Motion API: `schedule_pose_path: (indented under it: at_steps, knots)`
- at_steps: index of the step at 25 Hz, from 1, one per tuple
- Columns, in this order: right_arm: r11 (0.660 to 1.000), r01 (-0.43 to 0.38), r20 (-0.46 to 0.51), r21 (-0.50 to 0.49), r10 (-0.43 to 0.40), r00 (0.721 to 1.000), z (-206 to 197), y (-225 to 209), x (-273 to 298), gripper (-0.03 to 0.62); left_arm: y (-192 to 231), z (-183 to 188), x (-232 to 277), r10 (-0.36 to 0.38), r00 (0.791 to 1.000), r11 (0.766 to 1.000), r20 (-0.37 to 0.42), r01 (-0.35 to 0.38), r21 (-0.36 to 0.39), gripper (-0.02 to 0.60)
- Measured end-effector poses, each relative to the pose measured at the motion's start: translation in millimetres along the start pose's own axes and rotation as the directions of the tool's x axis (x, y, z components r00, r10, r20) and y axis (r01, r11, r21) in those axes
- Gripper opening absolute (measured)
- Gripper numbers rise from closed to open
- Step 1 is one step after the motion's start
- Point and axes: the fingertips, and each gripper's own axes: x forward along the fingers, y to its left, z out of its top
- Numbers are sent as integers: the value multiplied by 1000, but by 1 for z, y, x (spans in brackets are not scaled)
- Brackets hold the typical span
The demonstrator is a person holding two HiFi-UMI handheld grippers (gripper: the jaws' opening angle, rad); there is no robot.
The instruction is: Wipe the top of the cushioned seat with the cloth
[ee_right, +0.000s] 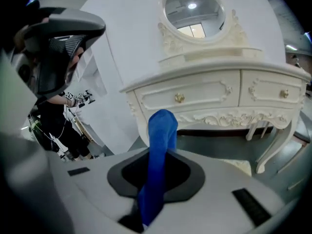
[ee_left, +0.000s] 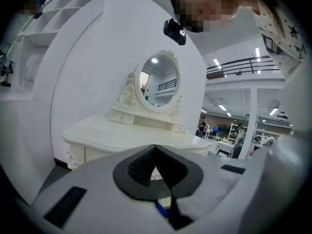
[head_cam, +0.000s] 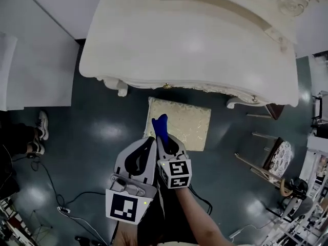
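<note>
The cushioned seat, cream and patterned, stands on the dark floor just in front of the dressing table. A blue cloth hangs over the seat's near left corner. My right gripper is shut on this cloth. In the right gripper view the cloth sticks up past the shut jaws of the right gripper. A corner of the seat shows low on the right. My left gripper lies close beside the right one, at the seat's near edge. It is shut and holds nothing.
A white dressing table with an oval mirror fills the far side. White panels stand at the left. A person's shoes and cables are on the floor at left. Wooden chair frames clutter the right.
</note>
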Motion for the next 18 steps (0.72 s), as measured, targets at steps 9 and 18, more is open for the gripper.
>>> schedule_pose_path:
  at_steps: [9, 18]
  knots:
    - [1000, -3, 190, -19, 6, 982, 111, -5, -103, 66, -53, 82, -5, -160, 985, 987, 67, 158, 26, -2]
    - [998, 24, 322, -59, -4, 947, 179, -8, -210, 66, -45, 169, -46, -205, 938, 975, 278, 219, -20, -2]
